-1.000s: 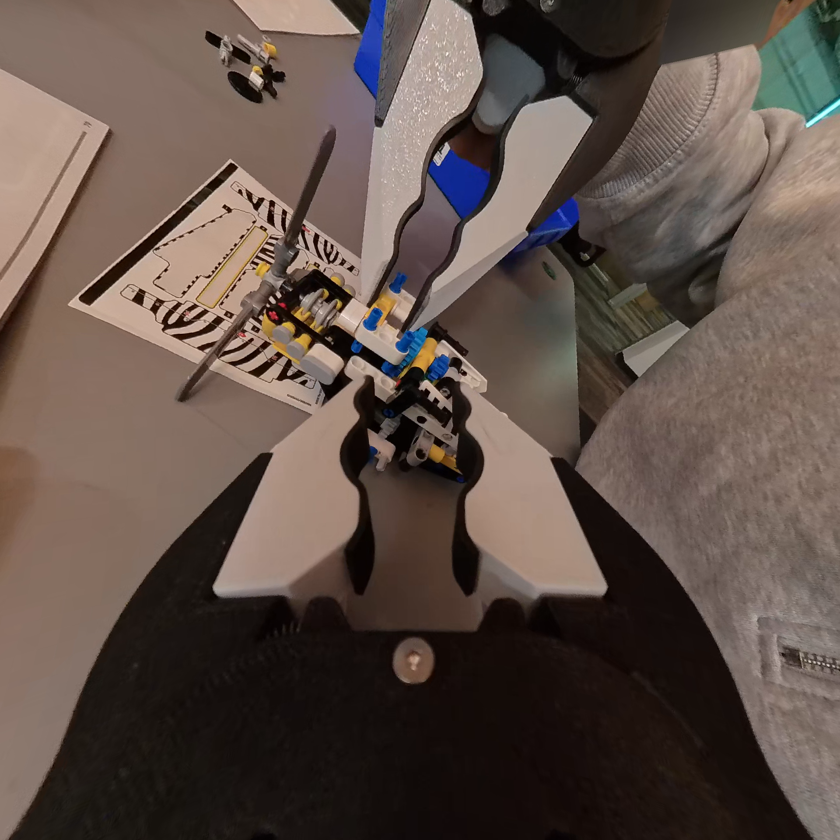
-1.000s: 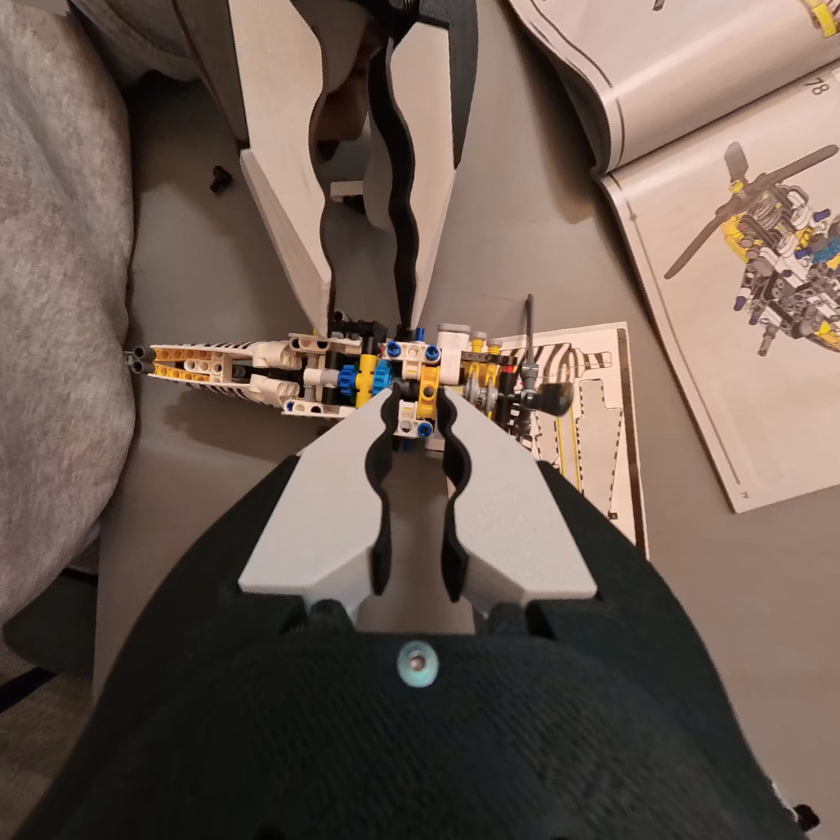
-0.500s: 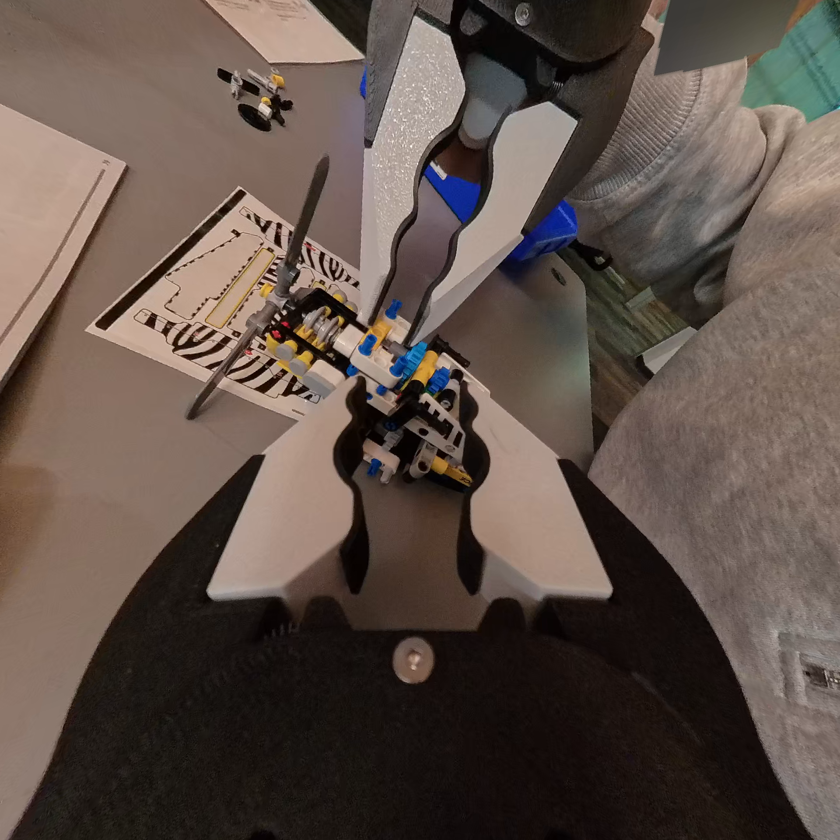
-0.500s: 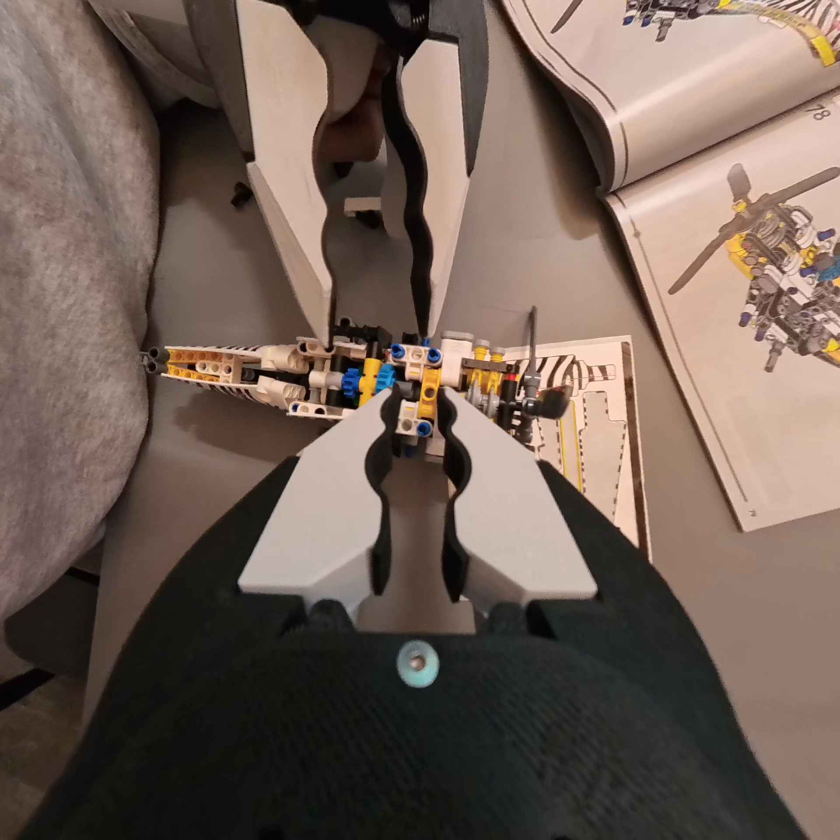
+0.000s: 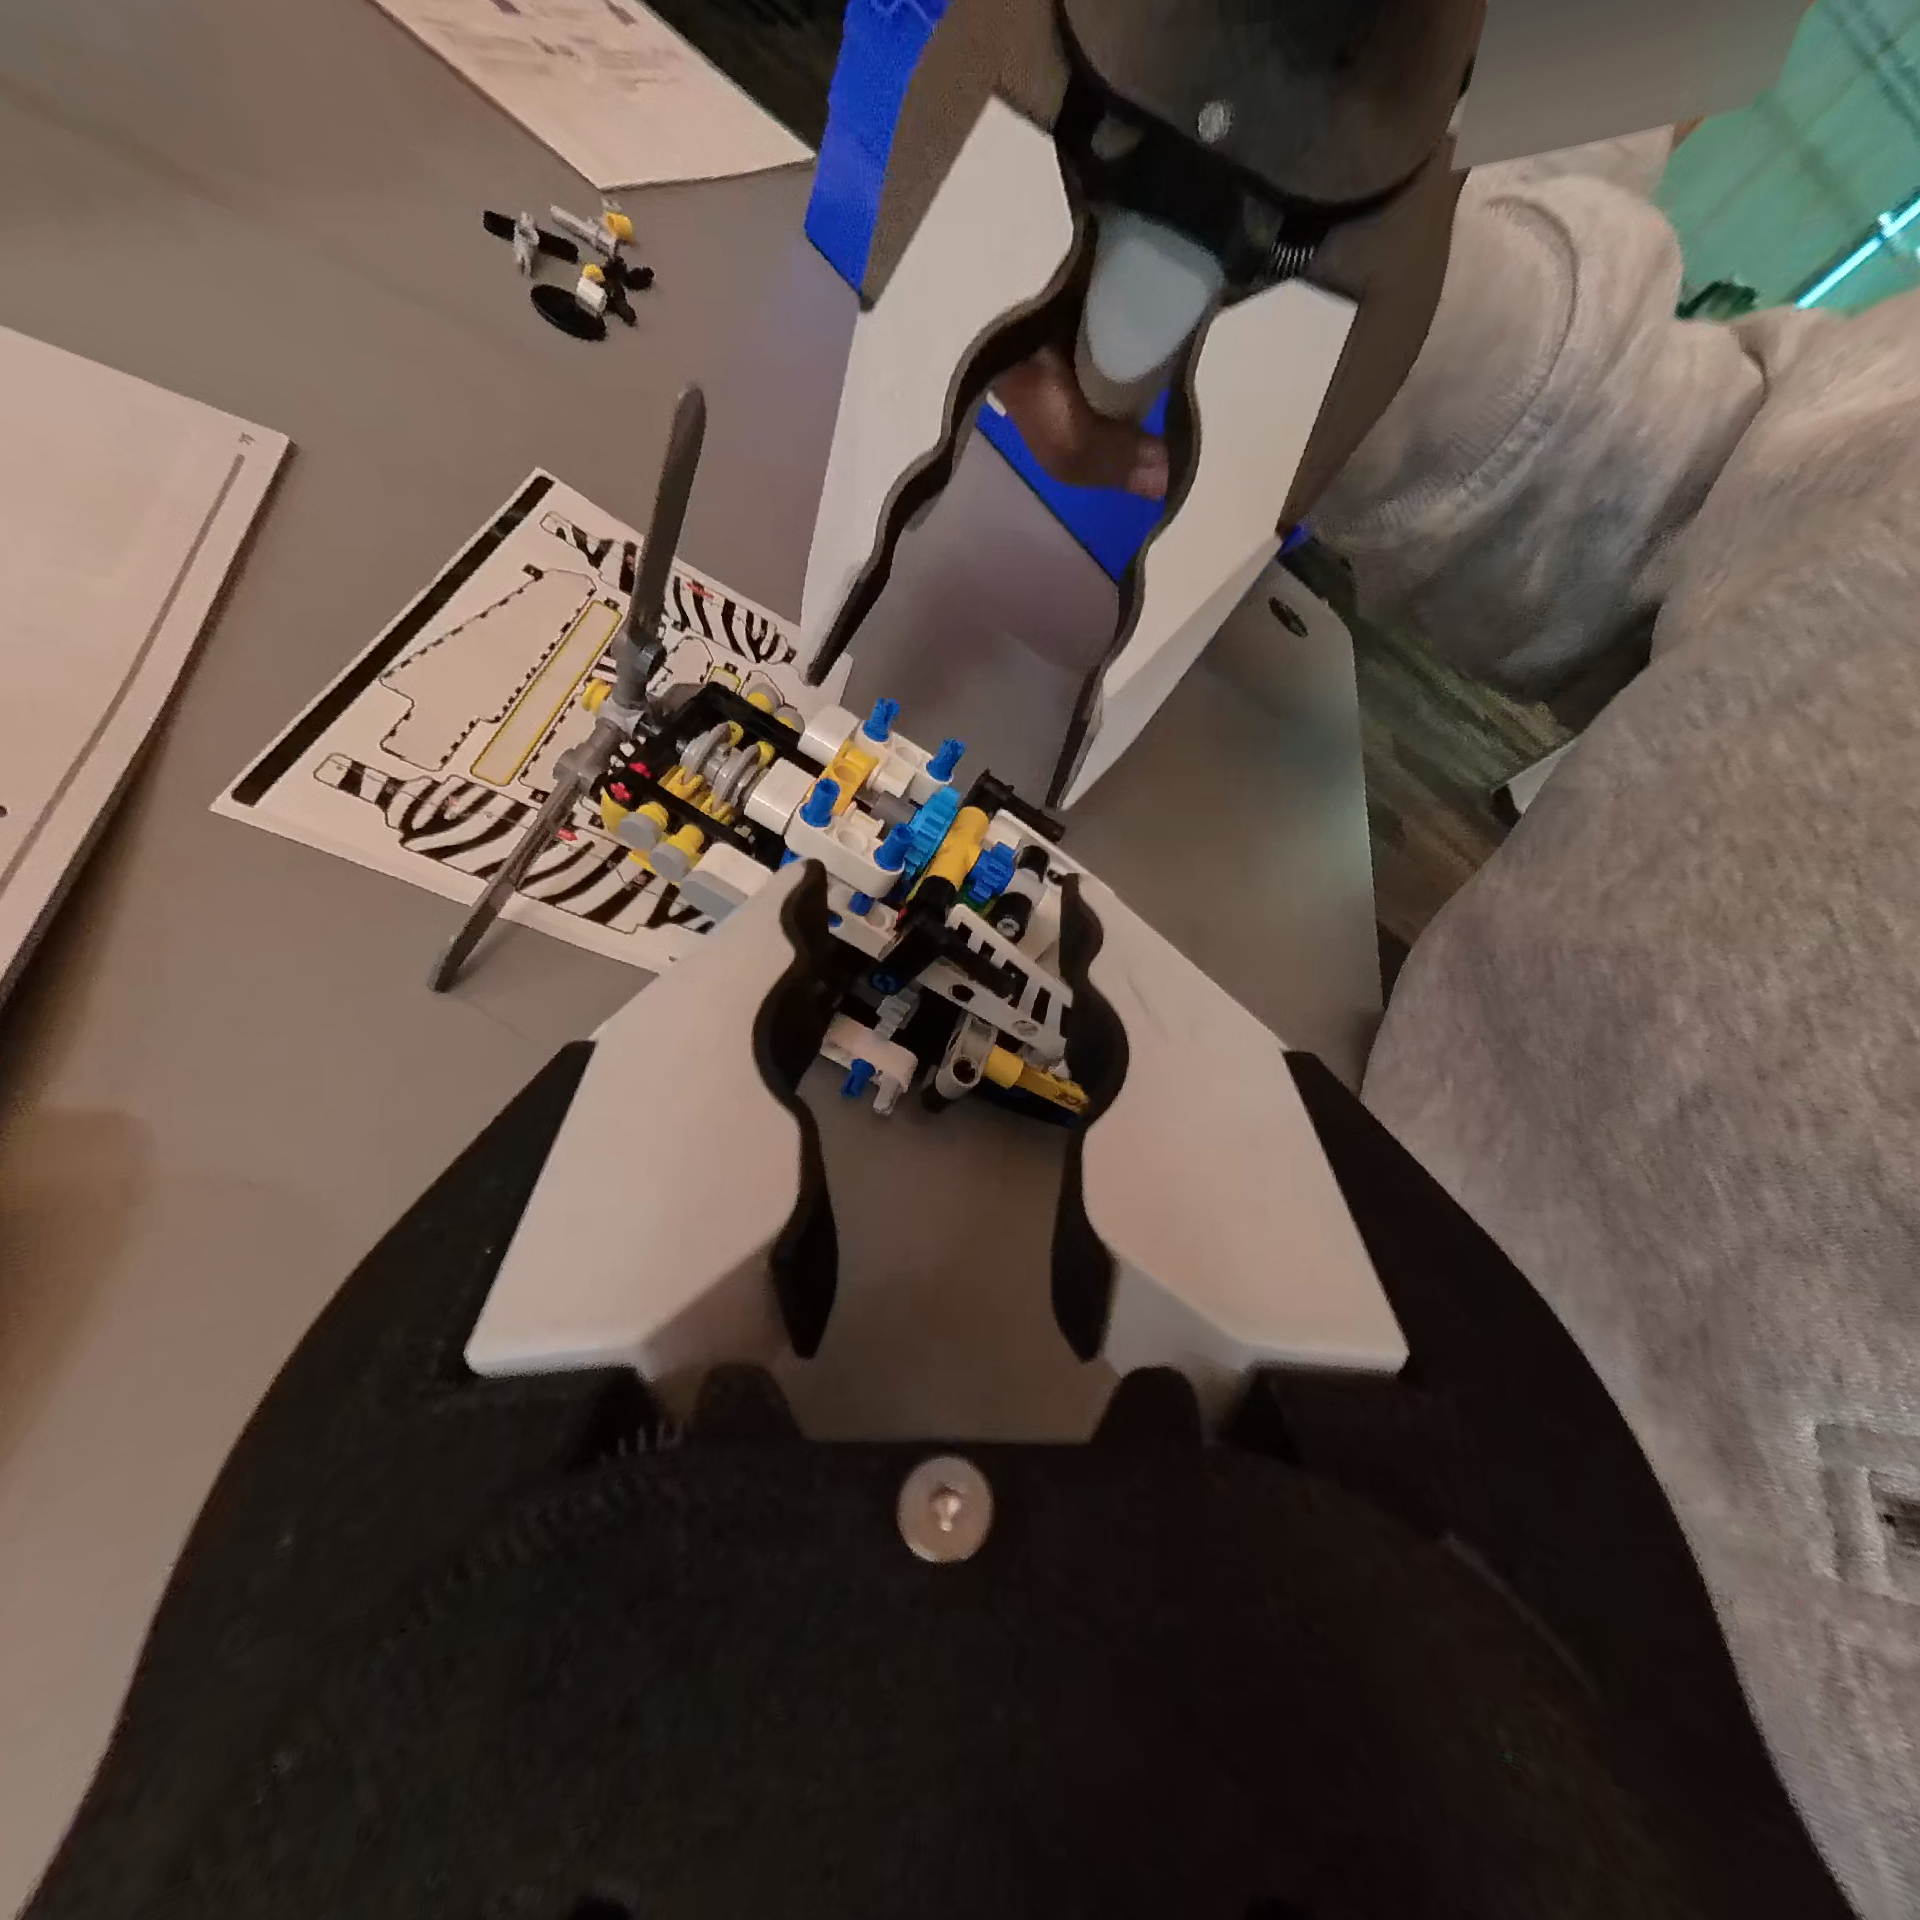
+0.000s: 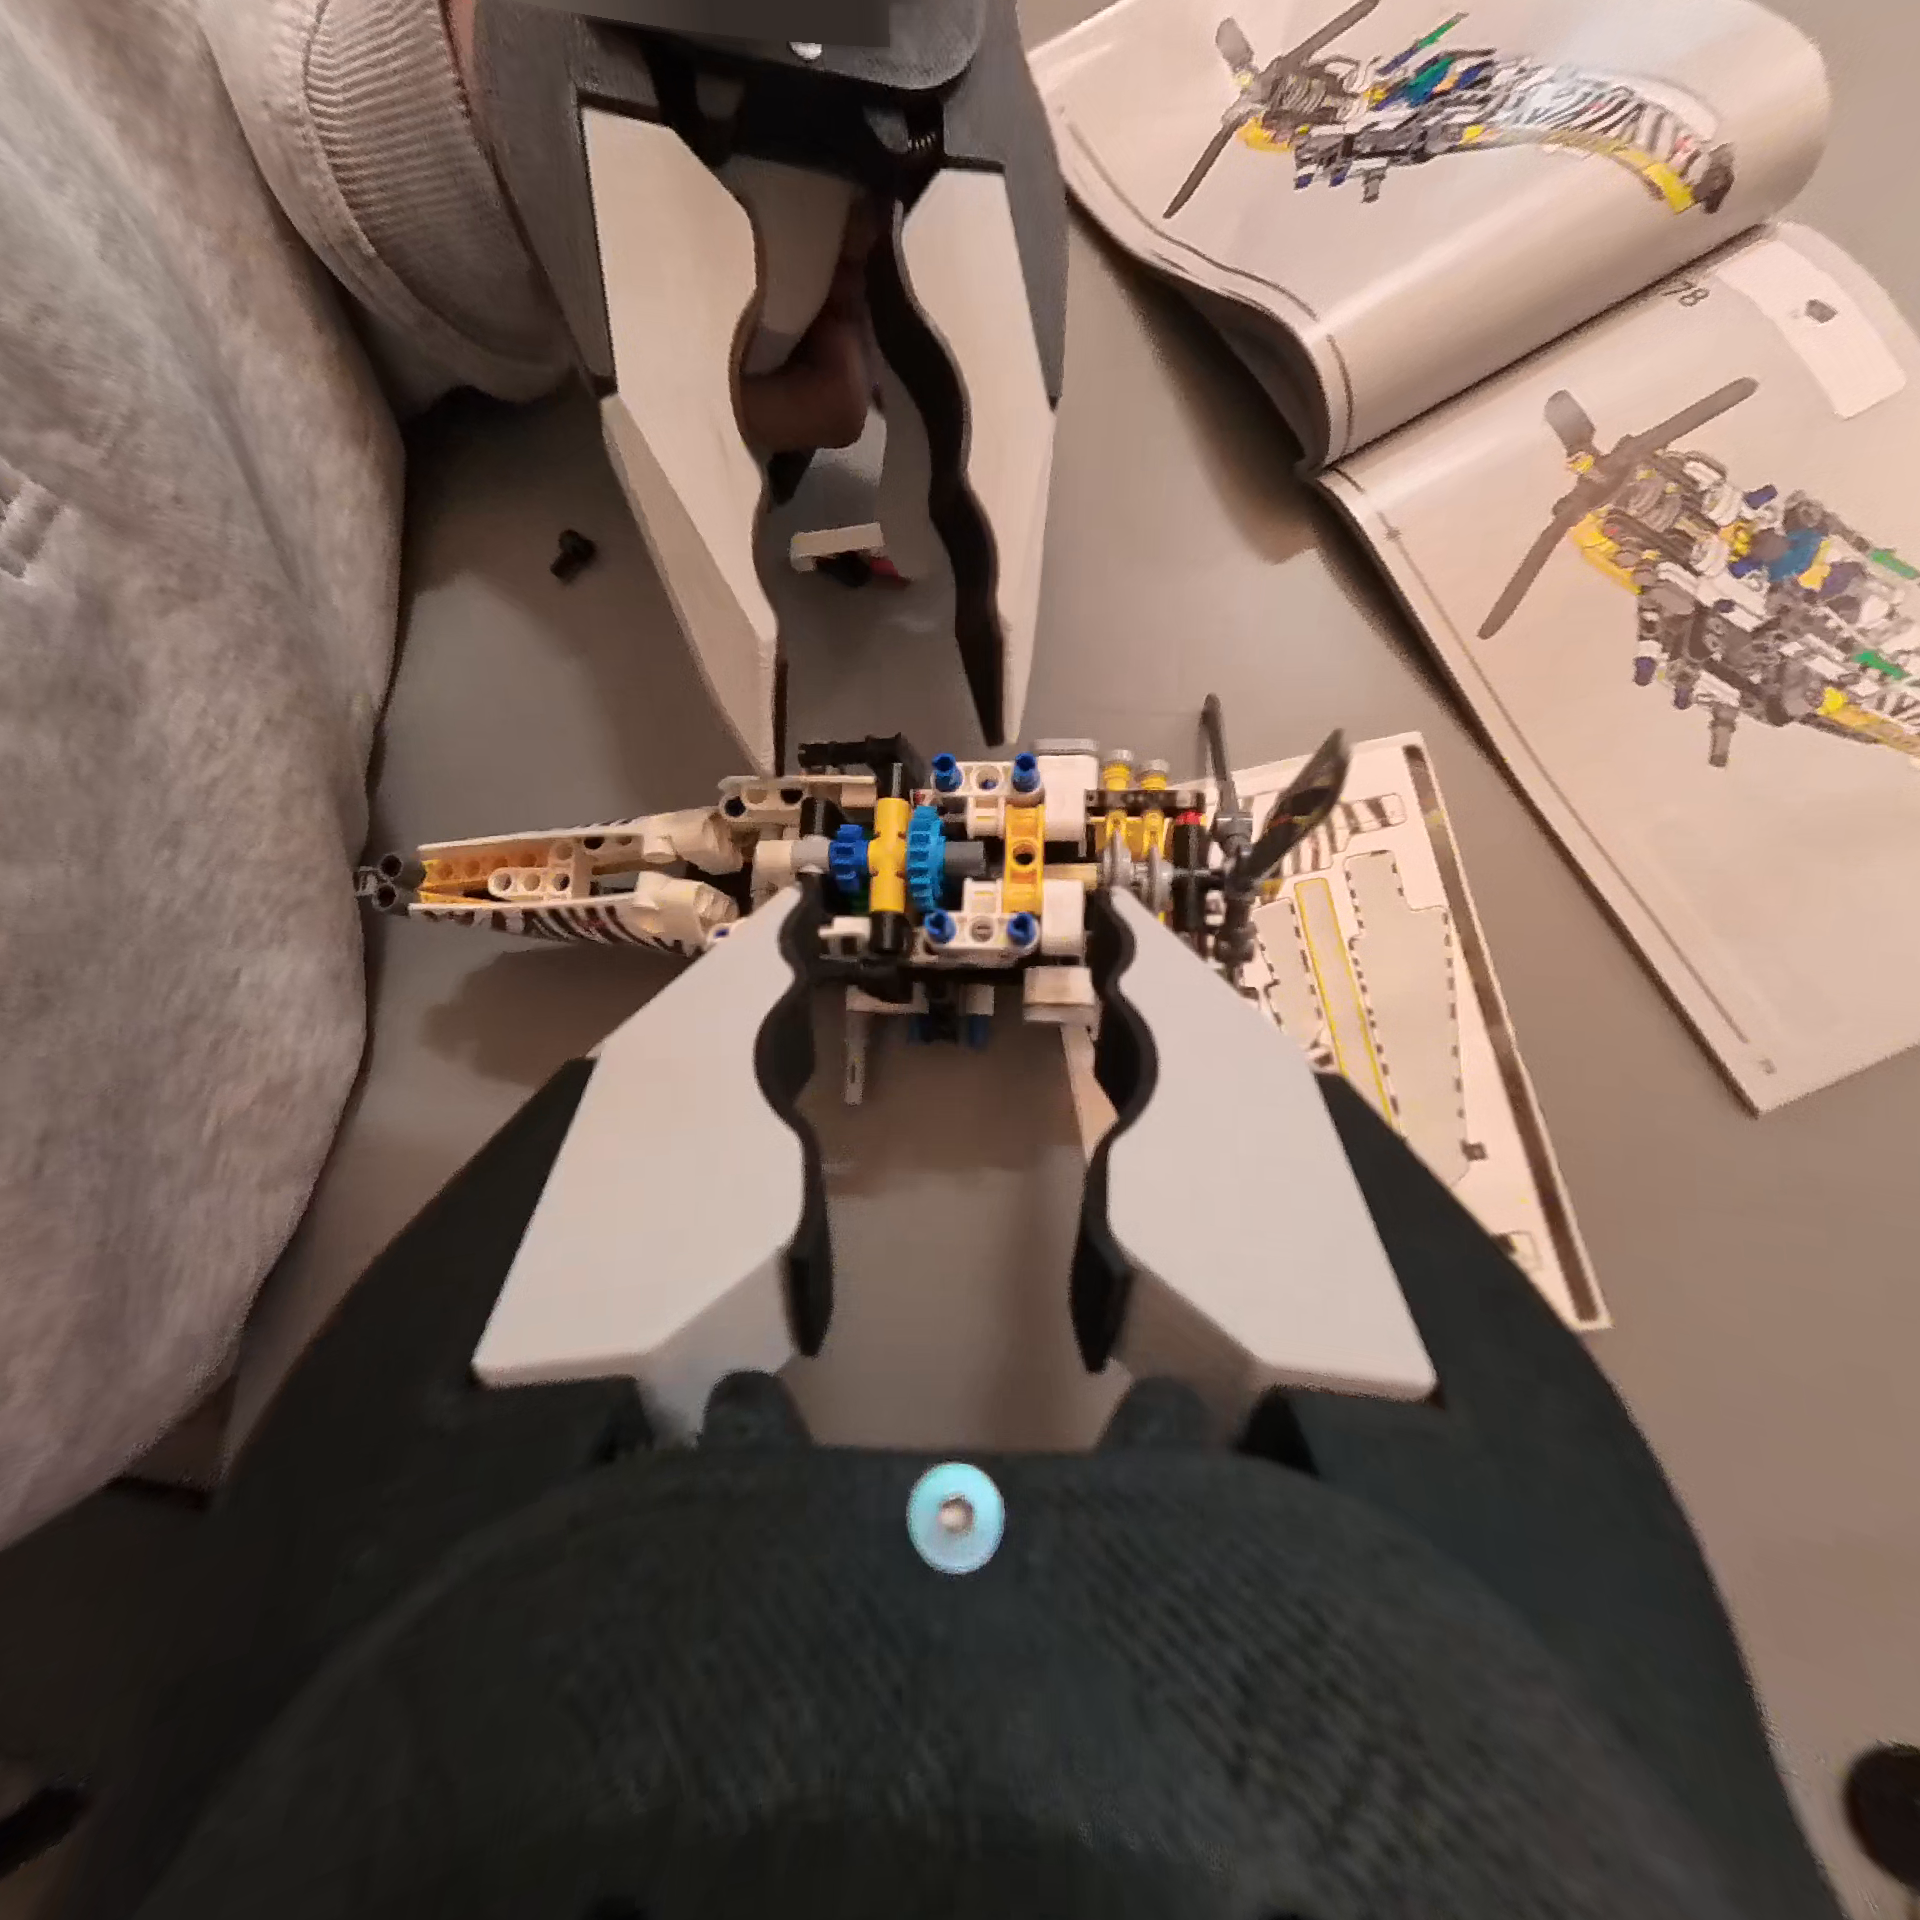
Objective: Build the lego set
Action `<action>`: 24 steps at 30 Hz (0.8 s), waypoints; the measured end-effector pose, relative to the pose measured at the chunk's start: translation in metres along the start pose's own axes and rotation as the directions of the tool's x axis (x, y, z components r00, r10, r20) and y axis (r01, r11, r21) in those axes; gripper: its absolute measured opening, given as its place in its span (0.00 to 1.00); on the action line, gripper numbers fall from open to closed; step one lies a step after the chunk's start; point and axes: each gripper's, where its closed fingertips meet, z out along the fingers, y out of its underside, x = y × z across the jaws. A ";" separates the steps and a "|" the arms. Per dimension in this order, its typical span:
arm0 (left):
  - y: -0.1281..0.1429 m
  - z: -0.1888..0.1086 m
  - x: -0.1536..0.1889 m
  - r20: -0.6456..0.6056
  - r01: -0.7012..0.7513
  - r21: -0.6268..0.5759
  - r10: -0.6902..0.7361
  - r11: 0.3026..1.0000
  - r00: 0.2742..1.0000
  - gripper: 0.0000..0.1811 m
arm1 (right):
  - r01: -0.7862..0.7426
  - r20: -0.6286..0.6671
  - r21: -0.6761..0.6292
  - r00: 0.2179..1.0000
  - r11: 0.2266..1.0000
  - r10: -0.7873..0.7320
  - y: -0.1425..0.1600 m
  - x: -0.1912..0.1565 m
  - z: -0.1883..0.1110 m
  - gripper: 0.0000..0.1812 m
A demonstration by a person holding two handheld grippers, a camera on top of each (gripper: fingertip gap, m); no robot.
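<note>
The lego model [image 5: 883, 810], a white, yellow and black plane body with blue pins and a grey propeller, rests on the grey table. It also shows in the right wrist view [image 6: 935, 862]. My left gripper [image 5: 935, 899] straddles its rear body, its jaws closed against the sides. Seen from the right wrist view, the left gripper [image 6: 883, 743] comes down on the model's far side. My right gripper [image 6: 956, 914] is open, its fingers wide on either side of the model's middle, holding nothing. From the left wrist view it [image 5: 935, 732] hangs just above the model.
A zebra-striped sticker sheet [image 6: 1382, 987] lies under the propeller. An open instruction booklet [image 6: 1558, 520] is at the right. Loose small parts [image 5: 582, 260] and a blue box [image 5: 862, 156] sit farther back. A person's grey sleeve [image 5: 1662, 935] and the table edge [image 5: 1361, 831] are close by. Both grippers' tips are close together, under 4 cm apart.
My right gripper has opened and let go of the white and yellow part on the model's middle. My left gripper has kept its hold and the model has stayed put.
</note>
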 end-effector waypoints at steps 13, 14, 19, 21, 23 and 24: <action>-0.012 -0.011 -0.002 0.011 -0.085 0.061 0.084 0.994 0.996 0.31 | -0.022 0.010 0.149 1.000 0.989 0.021 0.004 0.005 -0.004 0.26; -0.011 -0.011 0.001 0.009 -0.122 0.053 0.121 0.991 0.993 0.34 | -0.018 0.013 0.162 1.000 0.987 0.016 0.003 0.002 -0.002 0.28; -0.015 -0.004 -0.003 0.041 -0.242 0.023 0.241 0.970 0.970 0.39 | 0.029 -0.036 0.164 0.999 0.986 -0.023 0.008 -0.003 0.009 0.34; -0.017 0.000 -0.005 0.025 -0.210 0.034 0.209 0.977 0.978 0.34 | 0.030 -0.042 0.196 0.999 0.980 -0.022 0.006 -0.003 0.008 0.33; -0.016 0.003 -0.012 0.038 -0.182 0.017 0.181 0.983 0.983 0.32 | 0.023 -0.038 0.224 0.999 0.974 -0.015 0.006 -0.003 0.007 0.32; -0.014 0.004 -0.014 0.038 -0.182 0.008 0.182 0.983 0.983 0.31 | 0.017 -0.031 0.237 0.999 0.971 -0.010 0.006 -0.002 0.007 0.32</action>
